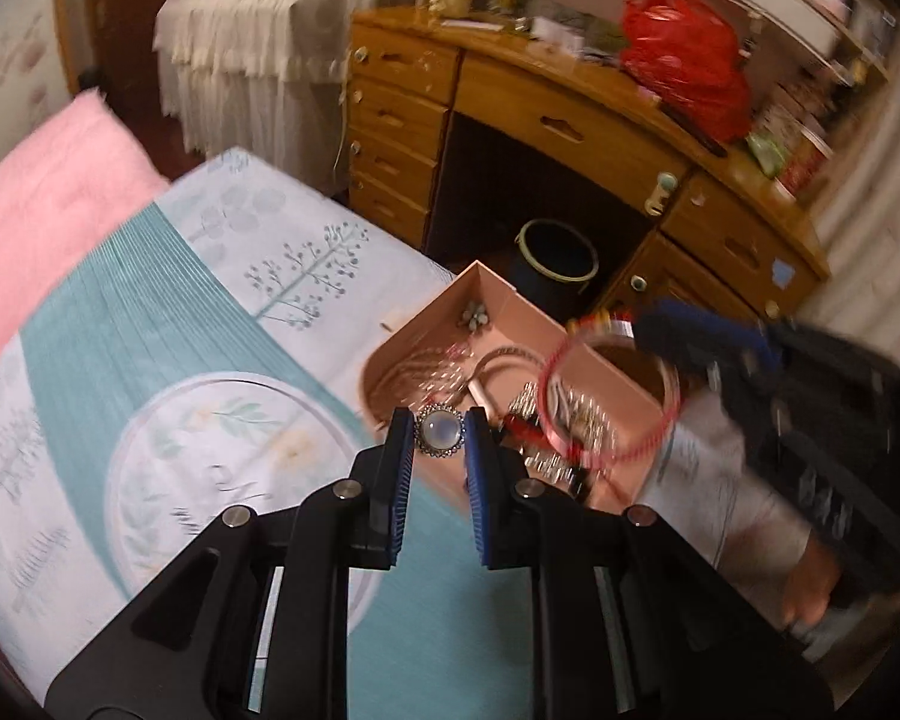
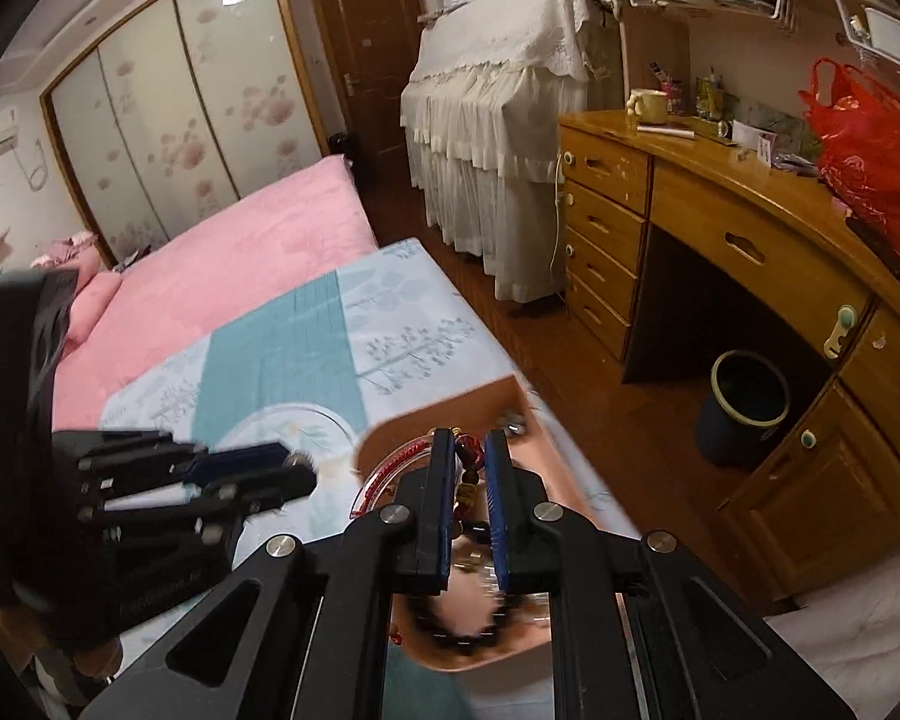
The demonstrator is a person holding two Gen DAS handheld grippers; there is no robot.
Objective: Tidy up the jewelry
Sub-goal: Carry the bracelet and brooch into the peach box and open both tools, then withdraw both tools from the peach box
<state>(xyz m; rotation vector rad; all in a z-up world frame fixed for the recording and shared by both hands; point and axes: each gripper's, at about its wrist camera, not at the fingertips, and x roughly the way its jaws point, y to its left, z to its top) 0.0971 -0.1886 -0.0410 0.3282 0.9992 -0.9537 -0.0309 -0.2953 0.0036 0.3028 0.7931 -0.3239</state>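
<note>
Left gripper [image 1: 440, 438] low in the middle of the left view, squeezing a round brooch [image 1: 440, 432] with a pale shiny stone and a sparkly rim between its blue pads [image 1: 473, 468]. Brooch held up just over the near edge of a pink box [image 1: 510, 300] sitting on a bed cover [image 1: 222, 324] with teal and white tree prints. Inside the box, a messy heap: a beige loop, chains, shiny clips and a small bunch of pale beads near the far corner. Right gripper [image 1: 660, 324] at the right of that frame, blurry, carrying a big red ring bangle [image 1: 609, 396] that hangs over the box. In the right view, right gripper [image 2: 469, 468] low in the middle, fingers pressed close on a string of dark red beads [image 2: 469, 456], with the red bangle [image 2: 390, 468] showing just left of the left finger. Below the fingers, a loop of dark beads [image 2: 456, 636], blurry, over the pink box [image 2: 450, 414]. Left gripper [image 2: 294, 468] at the left of that frame, also blurry. Behind, a wooden desk [image 2: 720, 204] with drawers, a red plastic bag [image 2: 864, 156] on top at the upper right, a dark bin [image 2: 747, 414] under the desk, and a pink blanket [image 2: 228, 264] at the upper left.
</note>
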